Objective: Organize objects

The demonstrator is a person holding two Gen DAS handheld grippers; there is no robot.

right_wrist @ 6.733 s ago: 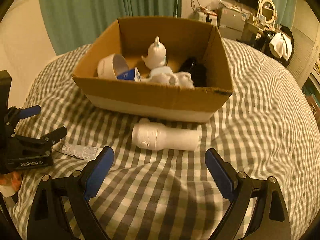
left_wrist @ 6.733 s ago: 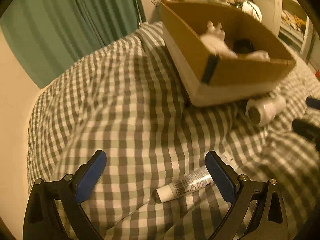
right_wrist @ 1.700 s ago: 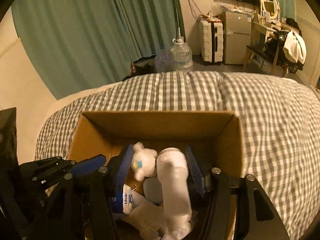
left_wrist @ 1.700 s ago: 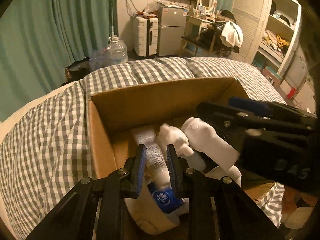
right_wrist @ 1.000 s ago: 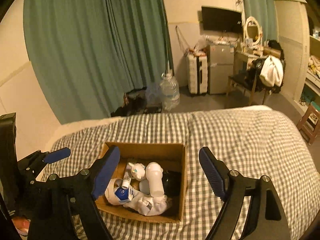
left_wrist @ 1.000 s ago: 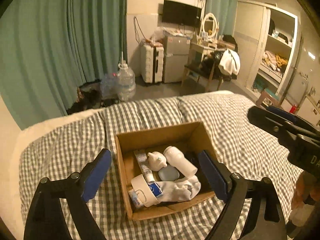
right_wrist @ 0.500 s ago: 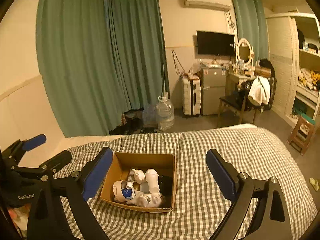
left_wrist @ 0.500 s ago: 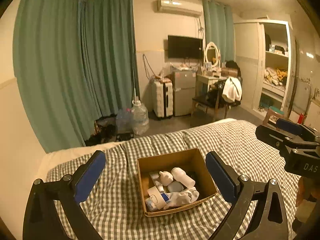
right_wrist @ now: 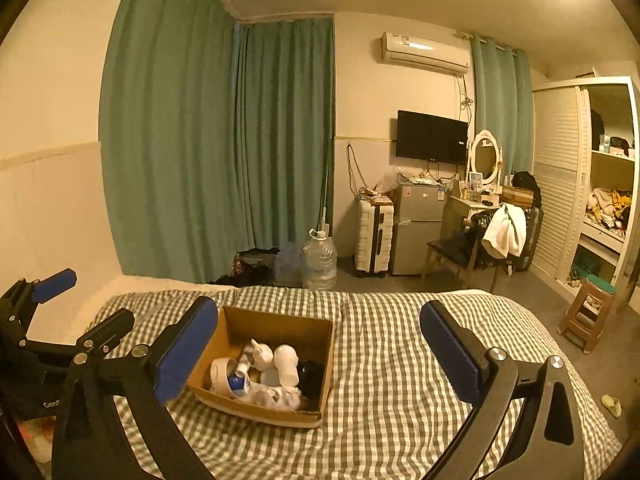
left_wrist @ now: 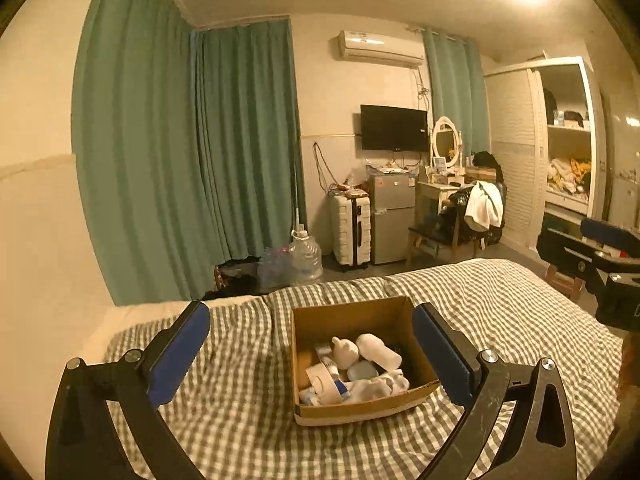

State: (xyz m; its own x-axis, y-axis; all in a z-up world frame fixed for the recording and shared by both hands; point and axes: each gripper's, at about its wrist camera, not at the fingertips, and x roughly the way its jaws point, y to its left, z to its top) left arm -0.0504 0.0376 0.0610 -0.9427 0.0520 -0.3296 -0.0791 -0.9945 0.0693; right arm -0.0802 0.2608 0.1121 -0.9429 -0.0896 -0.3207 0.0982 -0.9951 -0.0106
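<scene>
Claws counted: two. Left claw (left_wrist: 310,354) is held wide, nothing between its blue pads. Right claw (right_wrist: 318,354) has just been opening further; it too is released and empty.

Cardboard box (left_wrist: 348,410): one, set on the checked bed (left_wrist: 240,400), seen ahead of and below both claws, framed between the left claw's fingers, and just beside the right claw's left finger (right_wrist: 184,354).

Contents noted: one white bottle (left_wrist: 378,352), one white figurine (left_wrist: 345,352), one tape roll (left_wrist: 320,378), one tube (left_wrist: 326,356), white cloth (left_wrist: 384,384), one dark item (right_wrist: 310,372), indistinct.
</scene>
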